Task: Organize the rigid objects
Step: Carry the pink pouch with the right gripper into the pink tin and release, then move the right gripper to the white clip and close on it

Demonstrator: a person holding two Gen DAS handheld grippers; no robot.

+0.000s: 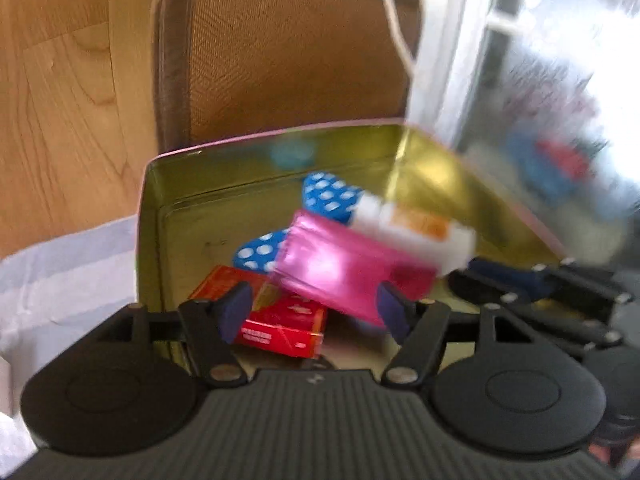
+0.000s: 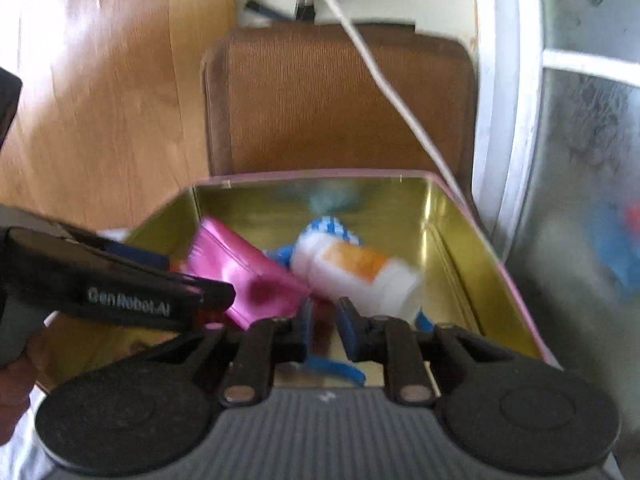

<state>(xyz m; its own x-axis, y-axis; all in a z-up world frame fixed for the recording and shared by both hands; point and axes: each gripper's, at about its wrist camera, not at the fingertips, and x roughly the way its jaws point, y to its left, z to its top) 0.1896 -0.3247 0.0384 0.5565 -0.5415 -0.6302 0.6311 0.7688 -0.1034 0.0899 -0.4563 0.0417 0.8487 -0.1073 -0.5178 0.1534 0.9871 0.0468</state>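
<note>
An open gold-lined tin (image 1: 192,184) holds a shiny pink box (image 1: 340,268), a white box with an orange label (image 1: 416,228), a blue box with white dots (image 1: 328,196) and a red box (image 1: 280,320). My left gripper (image 1: 312,312) is open over the tin's near edge, fingers either side of the pink box's lower end without touching it. My right gripper (image 2: 324,320) hovers over the tin (image 2: 460,216) with its jaws a narrow gap apart and nothing between them. The pink box (image 2: 244,272) and white box (image 2: 352,272) lie just beyond it.
The tin's mirror-like lid (image 1: 560,120) stands open on the right. A brown fabric case (image 2: 340,100) lies behind the tin on a wooden surface (image 2: 100,100). A white cable (image 2: 384,84) crosses it. The left gripper's body (image 2: 104,288) reaches in from the left.
</note>
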